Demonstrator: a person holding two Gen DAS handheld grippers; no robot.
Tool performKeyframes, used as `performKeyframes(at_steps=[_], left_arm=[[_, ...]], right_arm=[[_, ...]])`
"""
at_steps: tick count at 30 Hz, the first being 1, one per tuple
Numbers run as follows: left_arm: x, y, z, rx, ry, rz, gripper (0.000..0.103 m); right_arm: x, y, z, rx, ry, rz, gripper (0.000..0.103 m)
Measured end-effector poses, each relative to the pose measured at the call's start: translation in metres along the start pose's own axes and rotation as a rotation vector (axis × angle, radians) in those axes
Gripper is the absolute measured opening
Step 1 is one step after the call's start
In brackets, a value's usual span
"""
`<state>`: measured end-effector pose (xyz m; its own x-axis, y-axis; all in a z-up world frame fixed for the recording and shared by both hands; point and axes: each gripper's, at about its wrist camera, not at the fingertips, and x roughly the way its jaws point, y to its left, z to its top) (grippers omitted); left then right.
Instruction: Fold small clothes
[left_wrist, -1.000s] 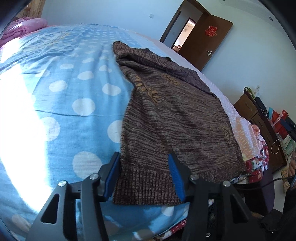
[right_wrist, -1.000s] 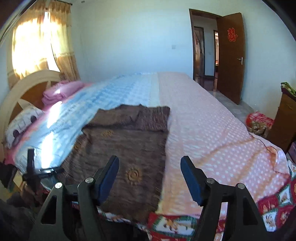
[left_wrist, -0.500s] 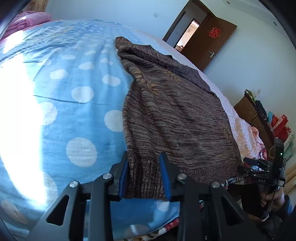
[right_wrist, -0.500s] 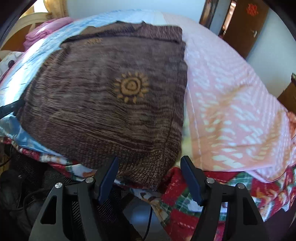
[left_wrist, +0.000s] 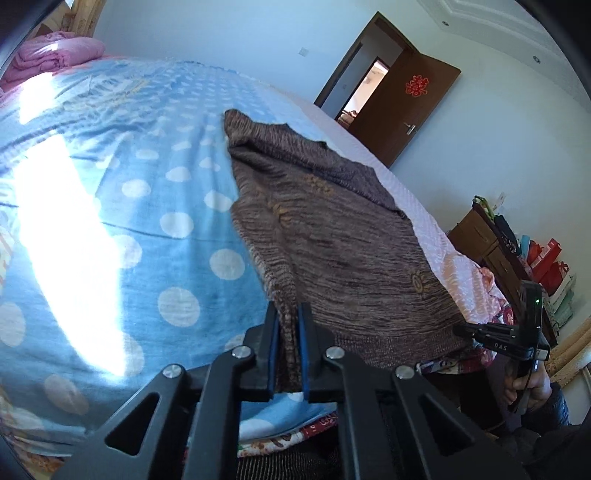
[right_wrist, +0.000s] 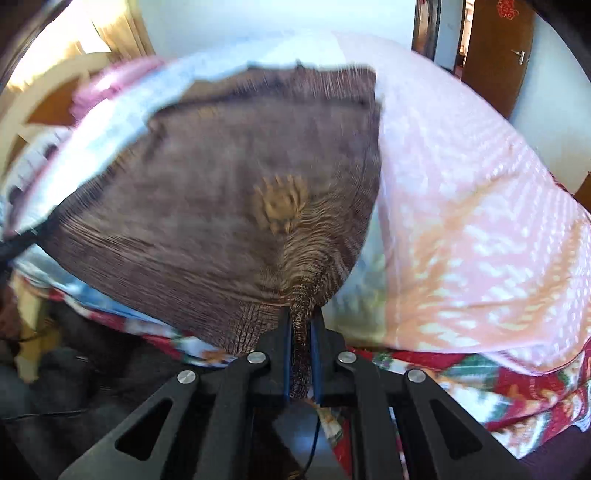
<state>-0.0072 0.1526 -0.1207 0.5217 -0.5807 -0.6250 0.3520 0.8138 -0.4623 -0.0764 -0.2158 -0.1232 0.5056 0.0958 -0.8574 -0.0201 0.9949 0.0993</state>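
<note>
The brown knitted sweater (left_wrist: 332, 236) lies spread on the bed, partly on the blue dotted sheet (left_wrist: 147, 206) and partly on the pink cover (right_wrist: 461, 206). The left tongs (left_wrist: 287, 325), at lower centre of their view, have just closed and are clamped on the sweater's ribbed hem. The right tongs (right_wrist: 302, 332) have also just closed and pinch the other hem corner. At the right edge of the left view, the right tool's body carries the letters "DAS". The brown door (left_wrist: 402, 110) bears a red paper emblem (left_wrist: 416, 85), too small to read.
</note>
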Motion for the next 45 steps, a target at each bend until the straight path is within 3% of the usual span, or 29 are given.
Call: performKeyframes(at_steps=[5, 9, 12, 14, 17, 19, 21, 23, 25, 27, 29, 30, 31, 33, 36, 41, 43, 45], left_arm=[[-0.021, -0.009, 0.004, 0.030, -0.028, -0.011, 0.006], [-0.023, -0.010, -0.001, 0.020, -0.022, -0.014, 0.006], [-0.006, -0.007, -0.002, 0.035, 0.010, 0.087, 0.006], [0.000, 0.001, -0.003, 0.022, 0.030, 0.115, 0.007], [0.013, 0.017, -0.003, -0.038, 0.061, 0.113, 0.025], [0.023, 0.022, -0.004, -0.087, 0.090, 0.059, 0.054], [0.035, 0.023, -0.004, -0.103, 0.120, 0.076, 0.075], [0.040, 0.023, -0.009, -0.088, 0.120, 0.117, 0.075], [0.036, 0.017, -0.016, -0.047, 0.101, 0.131, 0.075], [0.035, 0.011, -0.020, -0.012, 0.091, 0.153, 0.073], [0.037, 0.005, -0.023, 0.026, 0.085, 0.188, 0.064], [0.037, 0.006, -0.024, 0.028, 0.086, 0.192, 0.049], [0.038, 0.008, -0.024, 0.016, 0.089, 0.189, 0.027], [0.040, 0.016, -0.025, -0.025, 0.101, 0.170, 0.009], [0.039, 0.024, -0.024, -0.073, 0.098, 0.129, 0.009], [0.045, 0.016, -0.025, -0.040, 0.121, 0.145, 0.010], [0.045, 0.019, -0.023, -0.078, 0.129, 0.116, 0.024], [0.045, 0.021, -0.022, -0.107, 0.131, 0.097, 0.026]], right_arm=[[-0.044, -0.005, 0.004, 0.026, -0.088, 0.077, 0.008], [-0.034, -0.006, -0.001, 0.035, -0.054, 0.081, 0.008], [-0.014, -0.008, -0.006, 0.046, -0.019, 0.033, 0.008], [-0.006, -0.009, -0.008, 0.054, -0.009, 0.037, 0.008], [-0.002, -0.008, -0.009, 0.047, -0.010, 0.041, 0.008], [-0.003, -0.010, -0.010, 0.056, -0.014, 0.050, 0.008], [-0.003, -0.011, -0.010, 0.058, -0.020, 0.052, 0.009], [-0.006, -0.014, -0.010, 0.074, -0.027, 0.084, 0.011], [-0.007, -0.020, -0.009, 0.109, -0.029, 0.142, 0.019], [-0.006, -0.024, -0.009, 0.136, -0.025, 0.146, 0.056], [-0.004, -0.025, -0.011, 0.148, -0.025, 0.122, 0.066], [-0.002, -0.025, -0.012, 0.149, -0.023, 0.122, 0.066], [0.001, -0.026, -0.013, 0.153, -0.014, 0.134, 0.066], [0.007, -0.025, -0.015, 0.162, -0.002, 0.157, 0.066], [0.020, -0.018, -0.016, 0.123, 0.008, 0.115, 0.066], [0.039, 0.012, -0.017, -0.050, 0.027, -0.065, 0.064], [0.043, 0.015, -0.017, -0.068, 0.034, -0.099, 0.049], [0.046, 0.012, -0.016, -0.080, 0.051, -0.136, 0.009]])
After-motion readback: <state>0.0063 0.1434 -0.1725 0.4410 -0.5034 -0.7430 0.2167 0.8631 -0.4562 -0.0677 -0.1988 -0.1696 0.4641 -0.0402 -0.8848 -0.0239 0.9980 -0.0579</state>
